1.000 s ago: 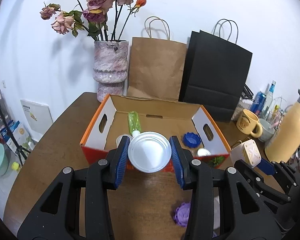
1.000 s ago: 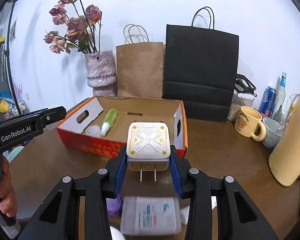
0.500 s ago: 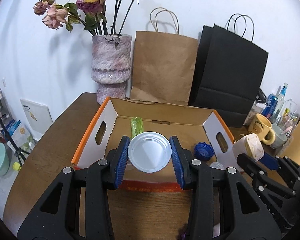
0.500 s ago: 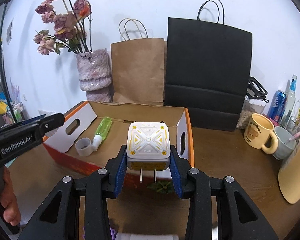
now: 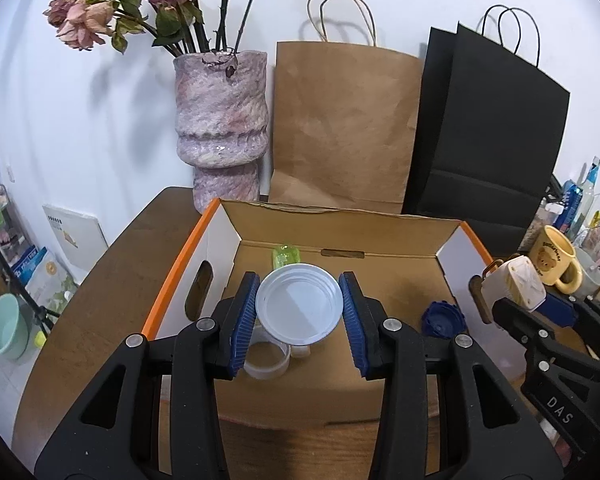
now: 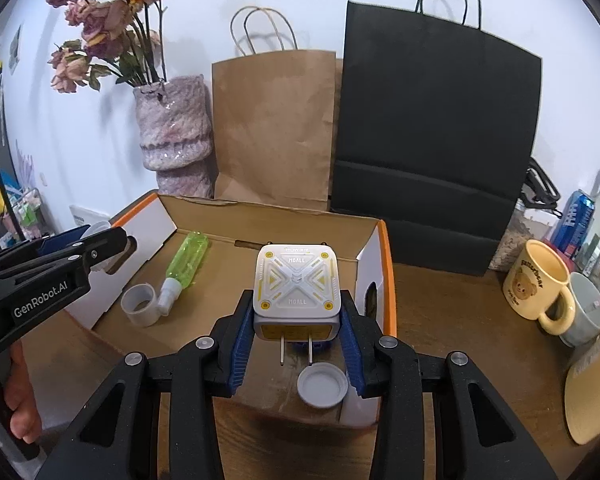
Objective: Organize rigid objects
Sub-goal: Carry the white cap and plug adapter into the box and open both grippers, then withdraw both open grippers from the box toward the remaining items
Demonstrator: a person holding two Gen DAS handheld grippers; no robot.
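My left gripper [image 5: 300, 312] is shut on a round white lid [image 5: 298, 305], held above the inside of an open cardboard box [image 5: 340, 224] with orange edges. My right gripper [image 6: 296, 320] is shut on a white and yellow plug adapter [image 6: 296, 286], prongs pointing down, over the box's near right part. On the box floor lie a green spray bottle [image 6: 188, 254], a clear tape roll [image 6: 140, 304], a small white cap [image 6: 323, 384] and a blue cap [image 5: 442, 318]. In the left wrist view the adapter [image 5: 516, 284] shows at the right.
Behind the box stand a pink vase [image 5: 220, 120] with dried roses, a brown paper bag [image 5: 340, 120] and a black paper bag [image 5: 488, 128]. A yellow bear mug [image 6: 536, 284], a grey cup, a can and bottles crowd the table's right side. A person's hand [image 6: 20, 400] holds the left gripper.
Both grippers have moved forward from the table in front of the box to above its inside, still holding the lid and the adapter. The items before the box have dropped out of view.
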